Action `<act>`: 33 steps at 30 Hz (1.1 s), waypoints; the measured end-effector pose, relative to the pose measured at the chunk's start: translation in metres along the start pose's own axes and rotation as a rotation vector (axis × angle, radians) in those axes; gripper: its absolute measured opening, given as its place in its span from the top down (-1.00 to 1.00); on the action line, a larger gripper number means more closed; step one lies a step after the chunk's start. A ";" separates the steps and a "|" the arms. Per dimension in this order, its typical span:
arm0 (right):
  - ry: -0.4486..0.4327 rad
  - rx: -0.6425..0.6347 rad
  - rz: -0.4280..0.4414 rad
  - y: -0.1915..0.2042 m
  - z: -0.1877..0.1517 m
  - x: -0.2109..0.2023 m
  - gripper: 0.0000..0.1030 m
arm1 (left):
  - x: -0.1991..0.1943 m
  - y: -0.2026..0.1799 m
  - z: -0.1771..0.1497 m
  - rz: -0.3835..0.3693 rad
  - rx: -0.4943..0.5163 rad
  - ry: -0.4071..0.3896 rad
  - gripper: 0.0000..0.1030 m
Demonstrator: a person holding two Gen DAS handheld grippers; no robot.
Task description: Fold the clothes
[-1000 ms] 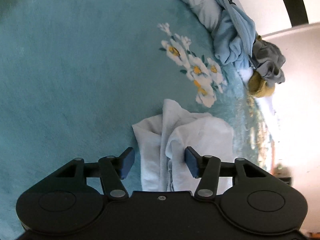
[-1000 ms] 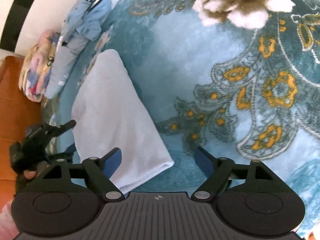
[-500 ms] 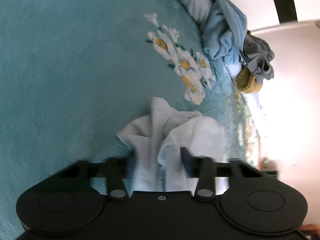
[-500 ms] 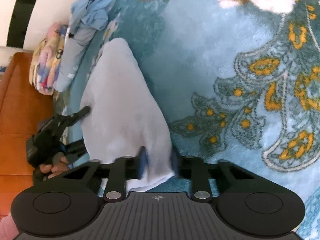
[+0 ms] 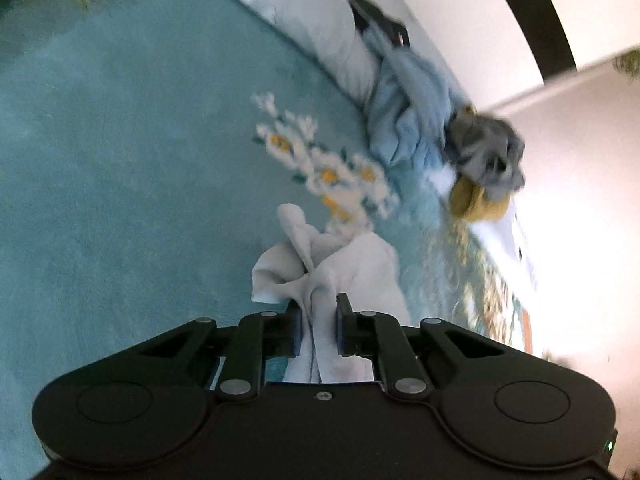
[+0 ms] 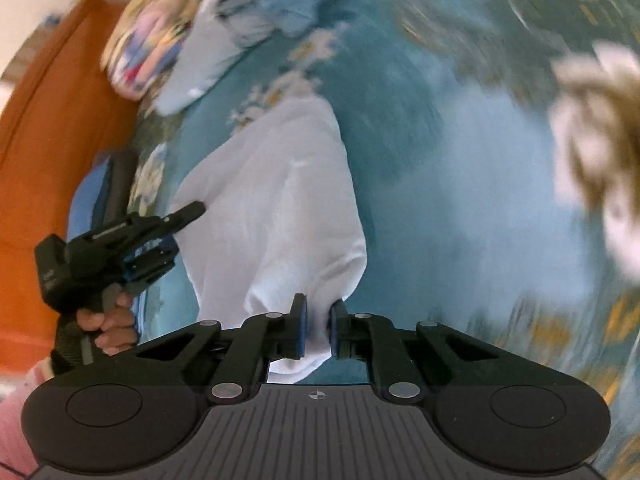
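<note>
Left wrist view: the left gripper [image 5: 318, 330] clamps a bunched end of the white garment [image 5: 352, 268] at lower centre of the frame, the cloth spilling ahead onto the teal floral blanket [image 5: 120, 160]; a pile of blue and grey clothes [image 5: 420, 120] lies at upper right. Right wrist view: the right gripper [image 6: 317, 330] pinches the garment's near edge at lower centre, the white fabric stretching up mid-frame, while the person's hand [image 6: 108, 322] holds the other tool at left, beside an orange surface [image 6: 36, 152]
</note>
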State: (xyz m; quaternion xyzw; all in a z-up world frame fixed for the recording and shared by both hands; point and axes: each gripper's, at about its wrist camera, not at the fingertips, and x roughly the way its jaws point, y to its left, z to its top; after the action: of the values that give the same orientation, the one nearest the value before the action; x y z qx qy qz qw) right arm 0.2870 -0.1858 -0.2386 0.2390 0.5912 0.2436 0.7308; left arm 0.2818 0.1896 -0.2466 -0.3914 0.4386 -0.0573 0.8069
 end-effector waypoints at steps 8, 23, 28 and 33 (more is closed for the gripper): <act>0.207 -0.459 -0.064 0.039 0.109 -0.005 0.82 | -0.055 -0.025 -0.050 0.065 -0.079 -0.210 0.76; 0.461 -0.637 -0.156 0.020 0.125 0.094 0.81 | -0.039 0.028 -0.132 0.222 -0.320 -0.229 0.72; 0.433 -0.587 -0.166 0.023 0.125 0.085 0.65 | -0.054 0.026 -0.125 0.168 -0.254 -0.161 0.71; 0.283 -0.406 -0.128 0.008 0.112 0.034 0.43 | -0.091 0.012 -0.112 0.165 -0.099 -0.129 0.59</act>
State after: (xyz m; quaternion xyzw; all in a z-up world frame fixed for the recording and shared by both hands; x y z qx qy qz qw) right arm 0.4022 -0.1655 -0.2379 0.0129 0.6404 0.3417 0.6878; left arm 0.1394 0.1724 -0.2285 -0.3963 0.4187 0.0567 0.8152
